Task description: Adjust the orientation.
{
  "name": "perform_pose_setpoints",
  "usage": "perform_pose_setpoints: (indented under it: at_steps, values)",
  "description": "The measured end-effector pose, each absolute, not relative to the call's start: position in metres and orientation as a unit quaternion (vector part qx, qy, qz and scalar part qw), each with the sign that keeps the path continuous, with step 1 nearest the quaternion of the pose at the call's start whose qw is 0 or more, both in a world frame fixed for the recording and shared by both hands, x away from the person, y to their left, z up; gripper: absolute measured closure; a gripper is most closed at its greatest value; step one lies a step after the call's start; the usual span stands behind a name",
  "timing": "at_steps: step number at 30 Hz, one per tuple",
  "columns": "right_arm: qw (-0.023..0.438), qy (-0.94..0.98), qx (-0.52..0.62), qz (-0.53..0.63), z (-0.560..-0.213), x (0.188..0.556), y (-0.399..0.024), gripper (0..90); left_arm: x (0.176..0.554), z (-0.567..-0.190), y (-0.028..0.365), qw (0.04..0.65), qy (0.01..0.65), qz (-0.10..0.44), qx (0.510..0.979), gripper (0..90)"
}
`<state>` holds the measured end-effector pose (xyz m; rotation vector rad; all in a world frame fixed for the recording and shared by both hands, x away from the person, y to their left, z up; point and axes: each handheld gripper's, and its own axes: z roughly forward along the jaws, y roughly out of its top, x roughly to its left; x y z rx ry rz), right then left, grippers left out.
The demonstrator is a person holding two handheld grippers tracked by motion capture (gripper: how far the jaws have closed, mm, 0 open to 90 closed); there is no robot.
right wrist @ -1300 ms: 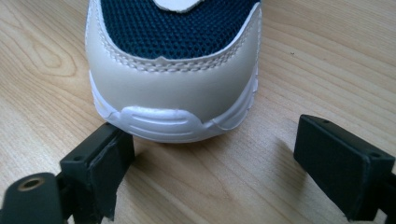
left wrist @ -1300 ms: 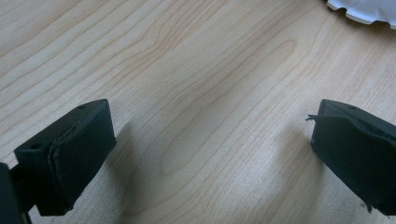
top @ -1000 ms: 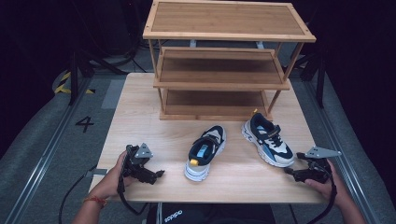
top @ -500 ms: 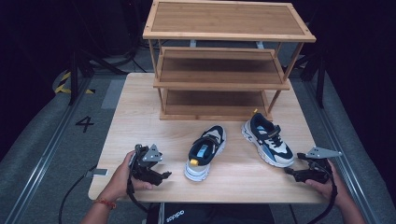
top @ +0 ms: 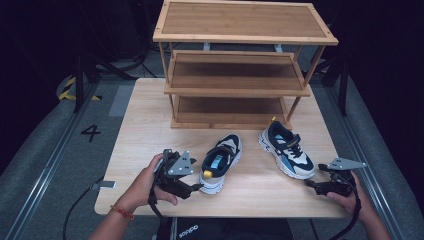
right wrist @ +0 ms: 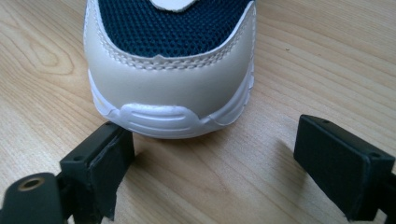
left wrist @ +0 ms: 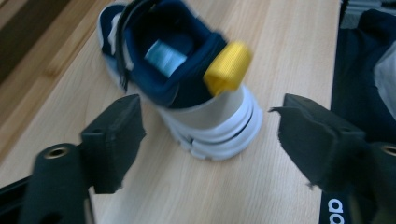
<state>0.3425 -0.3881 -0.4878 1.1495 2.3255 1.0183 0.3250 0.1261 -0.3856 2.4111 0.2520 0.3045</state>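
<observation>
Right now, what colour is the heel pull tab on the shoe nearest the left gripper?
Yellow. The heel pull tab on that shoe shows best in the left gripper view.

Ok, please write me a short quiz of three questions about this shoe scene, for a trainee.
1. True or false: the left gripper is already clamped on the left shoe.
2. Which end of the right shoe faces the right gripper? A) heel B) toe C) sole
3. Fill in: the rack behind the shoes has ___ shelves.

Key:
1. False. In the left gripper view its jaws stand apart on either side of the heel with the yellow tab, not pressing it; they have just been closing.
2. B. The right gripper view shows the white toe cap.
3. Three.
</observation>
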Motion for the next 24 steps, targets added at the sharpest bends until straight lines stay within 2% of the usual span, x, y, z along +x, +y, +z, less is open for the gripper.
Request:
perform_pose_setpoints:
  at_steps: [9,12,16,19,22,24]
  values:
    - [0.176,0.822,0.405,0.360,-0.488,0.342,-0.389,12.6,0.342,-0.386,0.097,0.309,0.060,0.091,0.945,28.2]
    - [0.176,0.822,0.405,0.360,-0.488,0.342,-0.389,12.7,0.344,-0.386,0.092,0.292,0.049,0.092,0.951,32.8]
    - [0.175,0.822,0.405,0.360,-0.488,0.342,-0.389,12.7,0.346,-0.382,0.083,0.275,0.032,0.063,0.959,41.2]
    - [0.176,0.822,0.405,0.360,-0.488,0.342,-0.389,12.7,0.344,-0.382,0.071,0.257,0.019,0.046,0.965,42.8]
    - [0.175,0.822,0.405,0.360,-0.488,0.342,-0.389,12.7,0.343,-0.382,0.058,0.217,-0.004,0.063,0.974,44.1]
    - [0.175,0.822,0.405,0.360,-0.488,0.342,-0.389,12.7,0.345,-0.384,0.053,0.210,0.001,0.056,0.976,44.4]
